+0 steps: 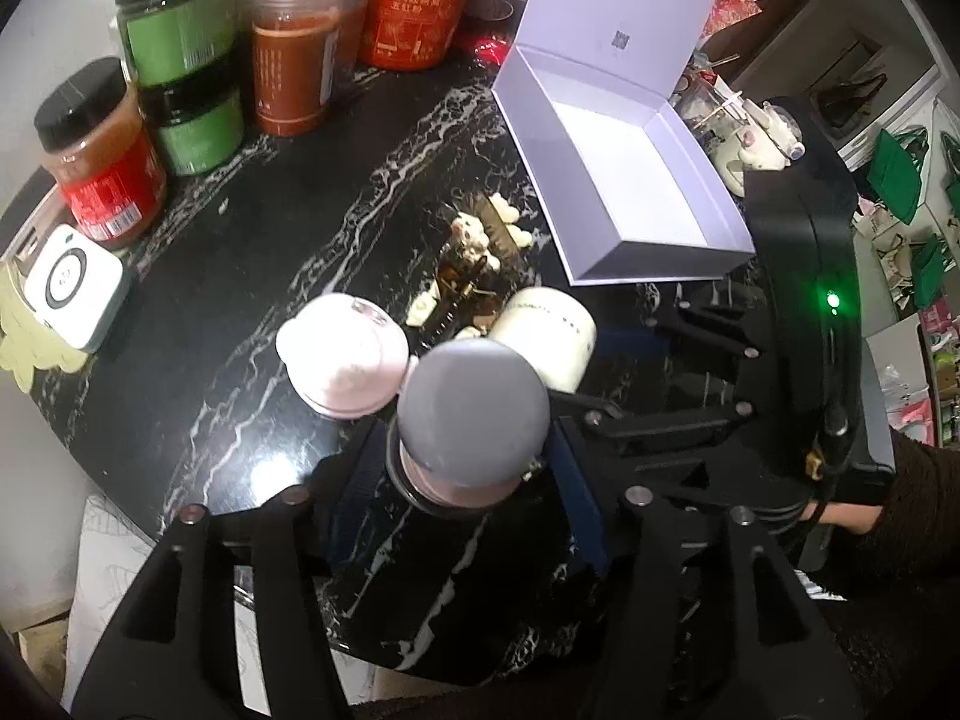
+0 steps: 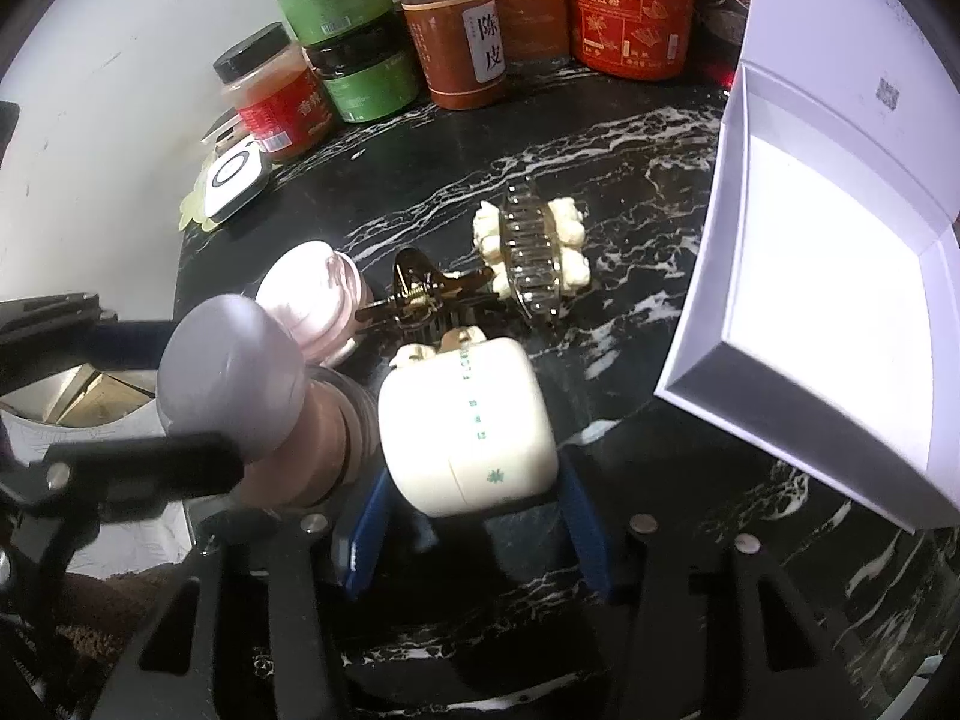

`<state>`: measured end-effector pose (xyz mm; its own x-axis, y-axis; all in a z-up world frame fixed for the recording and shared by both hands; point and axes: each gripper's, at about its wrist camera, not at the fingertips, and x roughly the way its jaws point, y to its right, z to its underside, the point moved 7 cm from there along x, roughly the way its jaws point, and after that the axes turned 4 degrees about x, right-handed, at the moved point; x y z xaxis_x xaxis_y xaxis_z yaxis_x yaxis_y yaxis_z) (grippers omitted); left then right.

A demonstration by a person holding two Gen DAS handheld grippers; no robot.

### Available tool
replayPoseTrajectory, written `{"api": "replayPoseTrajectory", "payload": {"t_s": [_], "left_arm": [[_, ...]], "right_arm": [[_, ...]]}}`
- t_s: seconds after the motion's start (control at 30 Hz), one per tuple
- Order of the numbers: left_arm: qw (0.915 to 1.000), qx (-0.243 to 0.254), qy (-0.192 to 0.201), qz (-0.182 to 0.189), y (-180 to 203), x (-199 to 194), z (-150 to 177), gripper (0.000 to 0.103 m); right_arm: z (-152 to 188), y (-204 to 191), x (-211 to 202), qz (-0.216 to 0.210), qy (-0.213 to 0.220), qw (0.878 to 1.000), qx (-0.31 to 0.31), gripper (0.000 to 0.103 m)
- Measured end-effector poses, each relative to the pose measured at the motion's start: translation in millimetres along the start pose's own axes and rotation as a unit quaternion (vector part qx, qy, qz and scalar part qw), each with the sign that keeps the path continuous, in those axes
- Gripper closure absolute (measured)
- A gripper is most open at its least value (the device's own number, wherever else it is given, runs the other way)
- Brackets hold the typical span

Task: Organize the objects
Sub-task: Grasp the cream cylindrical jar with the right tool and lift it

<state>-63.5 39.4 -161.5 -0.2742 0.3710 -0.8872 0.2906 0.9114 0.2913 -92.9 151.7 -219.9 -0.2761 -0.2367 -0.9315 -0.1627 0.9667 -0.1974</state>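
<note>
**Listener:** What do your two cameras show?

**Me:** A black marble desk [image 1: 252, 252] with white veins. My left tool [image 1: 474, 480] grips a bottle with a grey-lilac domed cap [image 1: 474, 402], its blue pads on either side of the bottle's neck. My right tool [image 2: 474, 510] is closed on a cream-white jar [image 2: 468, 426] with small green print, lying on its side between the blue pads.

**Listener:** Where do those sit against each other?

**Me:** In the right camera the capped bottle [image 2: 234, 372] is at nine o'clock of the cream jar, just beside it. A pale pink jar [image 2: 312, 300] stands at about eleven o'clock, close behind the bottle.

**Listener:** What else is on the desk?

**Me:** At twelve o'clock from the cream jar lies a gold hair clip [image 2: 420, 294], and beyond it a clear claw clip with cream-coloured flowers [image 2: 534, 246]. An open white box [image 2: 828, 312] with its lid raised is at two o'clock. Whether either held piece rests on the desk or is lifted, I cannot tell through the fisheye.

**Listener:** And further back?

**Me:** Along the far edge, ten to twelve o'clock: a red-labelled jar with a black lid [image 2: 276, 102], two stacked green jars [image 2: 348, 36], a brown-filled jar [image 2: 456, 42] and a tall red canister [image 2: 636, 6]. A small white square gadget [image 2: 234, 180] sits at the desk's ten o'clock edge.
</note>
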Motion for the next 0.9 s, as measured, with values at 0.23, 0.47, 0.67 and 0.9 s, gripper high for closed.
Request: {"api": "replayPoseTrajectory", "payload": {"t_s": [0.23, 0.47, 0.67, 0.9], "left_arm": [[0.9999, 0.011, 0.000, 0.002, 2.0, 10.3, -6.0, 0.046], [0.9993, 0.038, -0.001, -0.004, 6.1, 13.1, -2.9, 0.053], [0.9987, 0.049, 0.008, -0.010, 8.3, 5.8, -4.7, 0.053], [0.9984, 0.055, 0.008, -0.013, 12.6, 0.4, -4.3, 0.053]], "right_arm": [[4.8, 5.4, 5.0, -0.003, -0.012, 1.000, 0.016, 0.049], [-1.5, 9.8, 12.2, -0.004, -0.004, 1.000, 0.025, 0.049], [0.1, 12.1, 4.9, -0.011, 0.010, 0.999, 0.035, 0.050], [17.2, 33.6, -4.9, -0.048, 0.013, 0.991, 0.121, 0.051]]}}
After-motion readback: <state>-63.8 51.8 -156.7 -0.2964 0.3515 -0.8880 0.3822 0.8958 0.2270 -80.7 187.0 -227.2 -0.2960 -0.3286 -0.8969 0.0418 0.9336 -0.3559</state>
